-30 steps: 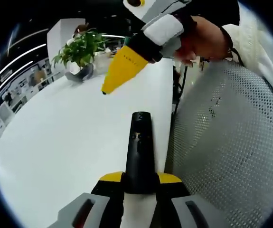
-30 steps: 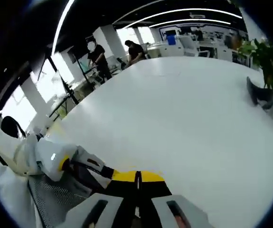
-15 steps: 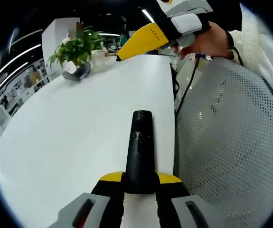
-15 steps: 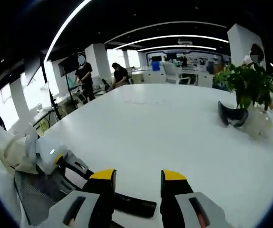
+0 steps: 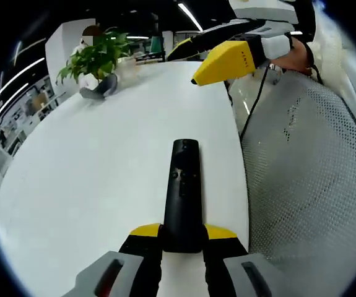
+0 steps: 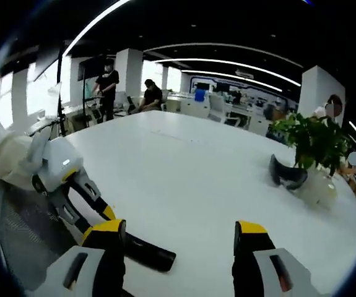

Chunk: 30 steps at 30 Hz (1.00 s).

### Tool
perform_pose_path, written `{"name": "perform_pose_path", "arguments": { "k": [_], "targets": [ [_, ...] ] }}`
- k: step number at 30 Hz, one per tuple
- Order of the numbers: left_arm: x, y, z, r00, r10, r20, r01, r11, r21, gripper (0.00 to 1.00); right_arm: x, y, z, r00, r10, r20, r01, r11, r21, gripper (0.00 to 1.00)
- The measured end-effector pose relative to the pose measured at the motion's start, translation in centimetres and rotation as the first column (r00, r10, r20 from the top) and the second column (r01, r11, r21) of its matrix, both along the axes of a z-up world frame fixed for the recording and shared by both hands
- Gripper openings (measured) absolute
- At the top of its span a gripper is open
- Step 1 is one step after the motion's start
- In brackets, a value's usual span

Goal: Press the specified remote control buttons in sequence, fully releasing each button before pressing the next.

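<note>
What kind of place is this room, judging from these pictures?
Most likely an open-plan office or lab. A long white table carries a potted plant, rows of desks stand behind it, and strip ceiling lights run overhead.

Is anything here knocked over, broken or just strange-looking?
Nothing looks spilled or broken. The black remote is clamped by one end in the left gripper, pointing out over the white table. The right gripper is open, holding nothing. The potted plant stands upright.
</note>
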<state>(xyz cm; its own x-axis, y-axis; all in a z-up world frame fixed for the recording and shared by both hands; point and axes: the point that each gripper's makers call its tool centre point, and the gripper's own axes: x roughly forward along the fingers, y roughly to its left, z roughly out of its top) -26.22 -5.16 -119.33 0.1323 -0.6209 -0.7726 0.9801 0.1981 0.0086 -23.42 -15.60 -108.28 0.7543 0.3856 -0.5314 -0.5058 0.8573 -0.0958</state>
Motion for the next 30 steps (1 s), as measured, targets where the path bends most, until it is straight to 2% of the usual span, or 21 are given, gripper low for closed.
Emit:
{"name": "perform_pose_path", "arguments": {
  "k": [4, 7, 10, 20, 30],
  "targets": [
    [0.9, 0.2, 0.0, 1.0, -0.015, 0.005, 0.015, 1.0, 0.017, 0.24, 0.2, -0.4, 0.1, 1.0, -0.019, 0.016, 0.019, 1.0, -0.005, 0.84],
    [1.6, 0.4, -0.1, 1.0, -0.026, 0.007, 0.025, 0.999, 0.021, 0.24, 0.5, -0.8, 0.8, 0.998, -0.044, 0.053, 0.043, 0.999, 0.012, 0.91],
    [2.3, 0.7, 0.0, 1.0, -0.027, 0.006, 0.027, 0.999, 0.021, 0.24, 0.8, -1.3, 1.0, 0.996, -0.068, 0.064, 0.067, 0.998, 0.017, 0.97],
    [5.7, 1.9, 0.0, 1.0, -0.007, 0.017, 0.006, 1.0, 0.025, 0.24, 0.7, -1.5, -0.2, 0.997, -0.082, 0.012, 0.082, 0.997, 0.005, 0.98],
    [9.9, 3.2, 0.0, 0.999, 0.0, 0.049, -0.003, 0.999, 0.053, 0.24, 0.8, -1.5, -0.5, 0.996, -0.086, -0.009, 0.087, 0.996, 0.009, 0.97]
  ]
}}
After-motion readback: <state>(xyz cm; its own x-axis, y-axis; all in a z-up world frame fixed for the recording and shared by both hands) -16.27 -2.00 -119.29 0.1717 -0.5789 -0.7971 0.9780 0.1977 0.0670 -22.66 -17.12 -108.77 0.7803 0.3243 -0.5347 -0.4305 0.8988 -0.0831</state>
